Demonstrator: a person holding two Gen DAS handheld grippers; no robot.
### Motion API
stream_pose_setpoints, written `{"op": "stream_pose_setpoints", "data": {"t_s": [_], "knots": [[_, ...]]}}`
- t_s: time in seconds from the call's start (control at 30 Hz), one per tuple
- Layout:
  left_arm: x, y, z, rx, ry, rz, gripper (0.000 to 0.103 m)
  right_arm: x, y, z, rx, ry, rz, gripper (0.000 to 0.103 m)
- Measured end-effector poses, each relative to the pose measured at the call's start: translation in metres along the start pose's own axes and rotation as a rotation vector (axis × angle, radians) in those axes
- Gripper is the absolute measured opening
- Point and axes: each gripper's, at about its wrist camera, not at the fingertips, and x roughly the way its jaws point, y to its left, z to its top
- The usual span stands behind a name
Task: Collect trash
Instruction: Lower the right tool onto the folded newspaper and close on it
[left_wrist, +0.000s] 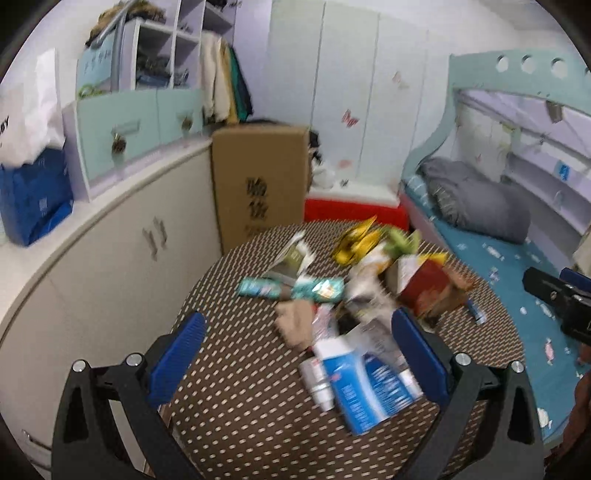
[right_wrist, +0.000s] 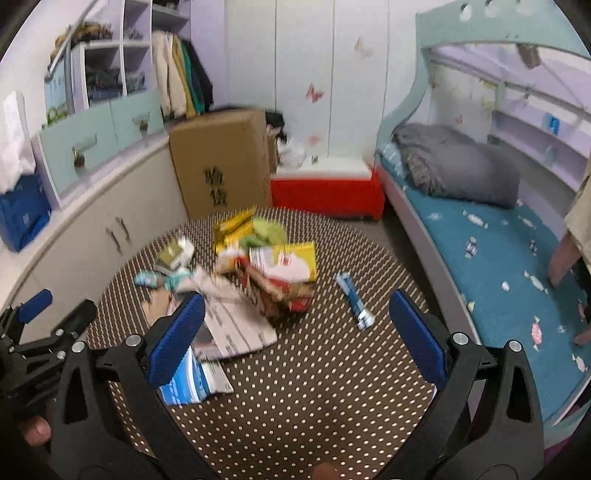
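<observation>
Left wrist view shows the left tongs wide open, holding nothing, over the round brown dotted table. A flat blue-and-white paper packet lies just ahead between the fingers, long side pointing away. The right tongs, also open and empty, are farther off.

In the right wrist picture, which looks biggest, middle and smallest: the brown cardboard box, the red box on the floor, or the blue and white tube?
1. cardboard box
2. red box, looks nearly as big
3. blue and white tube, clearly smallest
</observation>
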Motion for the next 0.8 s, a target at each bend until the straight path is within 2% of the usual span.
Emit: {"op": "stream_pose_setpoints", "data": {"t_s": [0.1, 0.3, 0.5, 0.6, 0.8], "knots": [[0.018, 0.014, -0.011, -0.011, 0.057, 0.014, 0.099, 0.029, 0.007, -0.014, -0.013, 0.082, 0.033, 0.098], [0.049, 0.022, -0.021, -0.005, 0.126, 0.016, 0.099, 0.071, 0.018, -0.034, -0.038, 0.177, 0.080, 0.098], [0.062, 0.024, -0.026, 0.003, 0.154, 0.031, 0.099, 0.096, 0.054, -0.037, -0.114, 0.196, 0.181, 0.097], [0.066, 0.030, -0.029, -0.009, 0.169, 0.049, 0.099, 0.106, 0.074, -0.034, -0.165, 0.178, 0.195, 0.096], [0.069, 0.031, -0.038, -0.010, 0.194, 0.040, 0.099, 0.137, 0.104, -0.020, -0.234, 0.187, 0.199, 0.083]]}}
